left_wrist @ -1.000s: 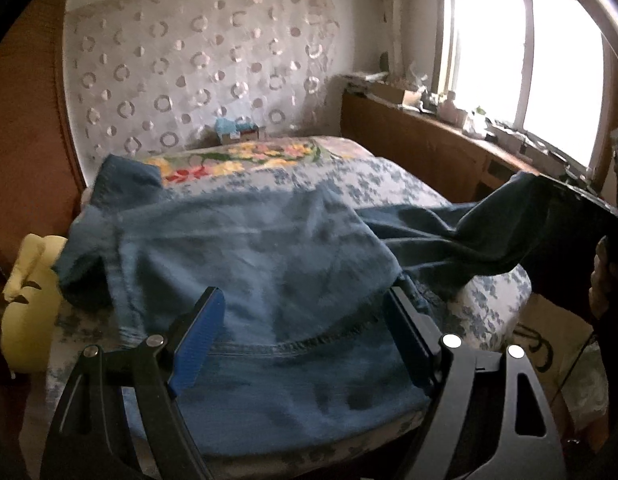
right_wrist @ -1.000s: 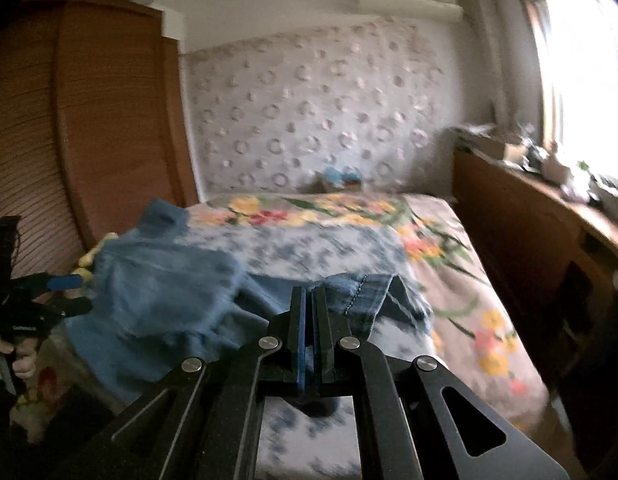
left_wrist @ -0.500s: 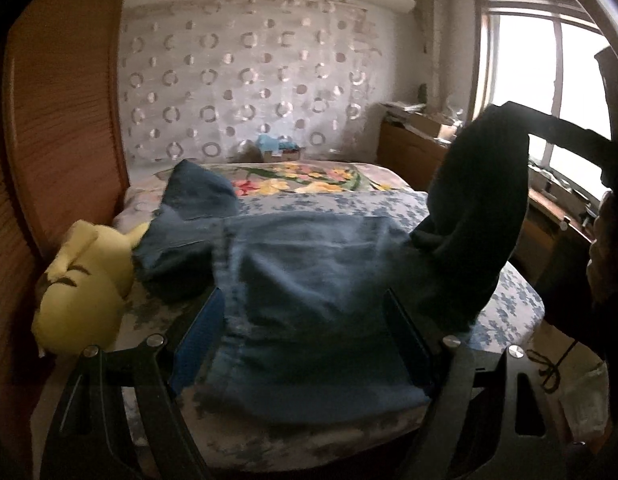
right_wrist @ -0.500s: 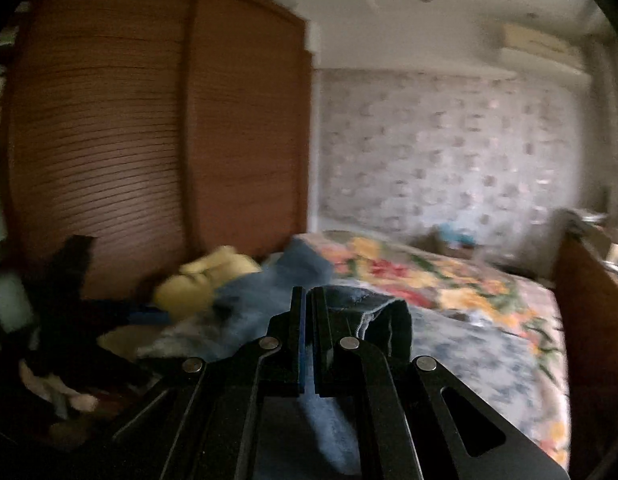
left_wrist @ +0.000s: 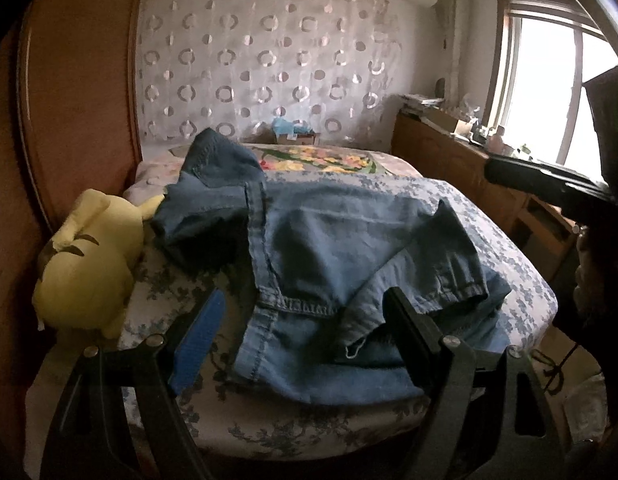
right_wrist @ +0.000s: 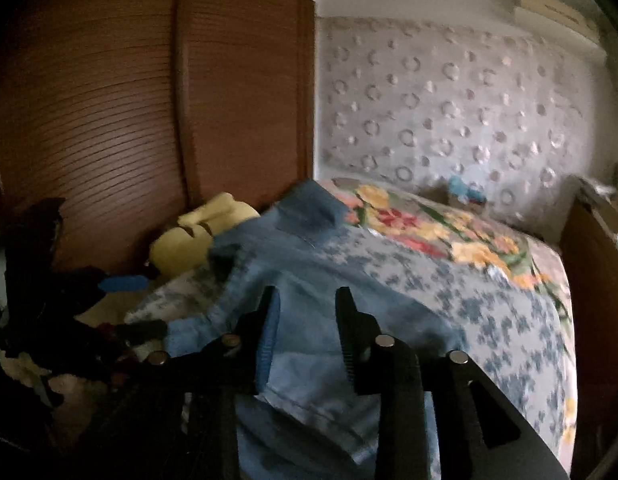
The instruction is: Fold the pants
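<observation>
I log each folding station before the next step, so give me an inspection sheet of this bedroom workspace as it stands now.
Surface: bed with blue-flowered cover, a bright floral blanket further back.
Job's things: jeans spread on the bed, one leg folded over the middle.
Clutter: yellow plush toy at the bed's edge beside the jeans; small box at the far wall.
Grippers: left gripper open, holding nothing; right gripper jaws have just been opening, hovering over the denim, no cloth pinched.
Cables: a dark cord on the floor by the bed.
Surroundings: wooden wardrobe, patterned wall, window, cluttered sideboard.
</observation>
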### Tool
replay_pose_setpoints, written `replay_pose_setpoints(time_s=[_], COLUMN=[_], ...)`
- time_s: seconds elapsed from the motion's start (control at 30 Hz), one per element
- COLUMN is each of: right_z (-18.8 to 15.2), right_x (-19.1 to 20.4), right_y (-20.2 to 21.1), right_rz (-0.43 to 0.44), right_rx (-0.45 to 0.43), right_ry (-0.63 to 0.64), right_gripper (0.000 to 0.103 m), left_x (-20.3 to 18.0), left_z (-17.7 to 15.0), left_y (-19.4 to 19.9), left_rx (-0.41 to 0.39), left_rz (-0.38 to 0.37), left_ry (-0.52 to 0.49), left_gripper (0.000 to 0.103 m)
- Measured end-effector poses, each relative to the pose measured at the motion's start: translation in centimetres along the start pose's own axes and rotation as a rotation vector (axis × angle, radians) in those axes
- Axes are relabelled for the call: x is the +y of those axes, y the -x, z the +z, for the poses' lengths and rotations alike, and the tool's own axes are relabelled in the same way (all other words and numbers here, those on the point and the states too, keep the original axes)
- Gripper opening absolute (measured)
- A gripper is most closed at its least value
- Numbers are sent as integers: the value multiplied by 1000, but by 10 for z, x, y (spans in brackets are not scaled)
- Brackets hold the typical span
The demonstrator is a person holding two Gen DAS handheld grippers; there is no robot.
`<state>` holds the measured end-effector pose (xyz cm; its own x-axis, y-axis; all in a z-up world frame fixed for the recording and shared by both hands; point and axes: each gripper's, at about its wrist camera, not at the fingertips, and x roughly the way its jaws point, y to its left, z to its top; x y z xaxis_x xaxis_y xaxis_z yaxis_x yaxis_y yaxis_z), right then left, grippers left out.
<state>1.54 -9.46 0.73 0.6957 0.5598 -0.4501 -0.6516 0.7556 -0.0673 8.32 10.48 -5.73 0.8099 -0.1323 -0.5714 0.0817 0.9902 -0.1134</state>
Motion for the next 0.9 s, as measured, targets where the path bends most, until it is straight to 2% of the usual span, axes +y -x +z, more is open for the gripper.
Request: replay_pose_setpoints(time_s=[0.17, 0.3, 0.43, 0.67, 0.77, 0.8, 0.83, 0.87, 0.9], right_z=[-24, -42, -51, -51, -50, -49, -49, -48, -45], right_x=[-12, -17, -20, -14, -13, -14, -15, -15, -15], right_y=[-2, -12, -8, -22, -31, -33, -36, -37, -36], right_rz=[-55, -69, -58, -14, -3, 11, 26, 50, 71], right_rx=[44, 97, 138, 184, 202, 199, 196, 184, 177], right_ry=[-73, -144, -210, -279, -300, -312, -319, -321, -322], right_gripper=[42, 44, 44, 44, 44, 44, 42, 25, 11], left_x=[-10, -16, -21, -34, -35, -36, -36, -36, -38], left_z=[-9, -18, -24, -34, -35, -35, -33, -32, -31], left_y=[-19, -35, -53, -82, -88, -87, -87, -86, -84], left_rx=[39, 68, 113, 180, 187, 184, 180, 176, 172], left_rz=[-25, -65, -87, -78, -65, -66, -71, -76, -81], left_ry=[-23, -42, -64, -137, -150, -153, -158, -159, -166], left_gripper=[82, 80, 69, 58, 46, 38, 33, 30, 23])
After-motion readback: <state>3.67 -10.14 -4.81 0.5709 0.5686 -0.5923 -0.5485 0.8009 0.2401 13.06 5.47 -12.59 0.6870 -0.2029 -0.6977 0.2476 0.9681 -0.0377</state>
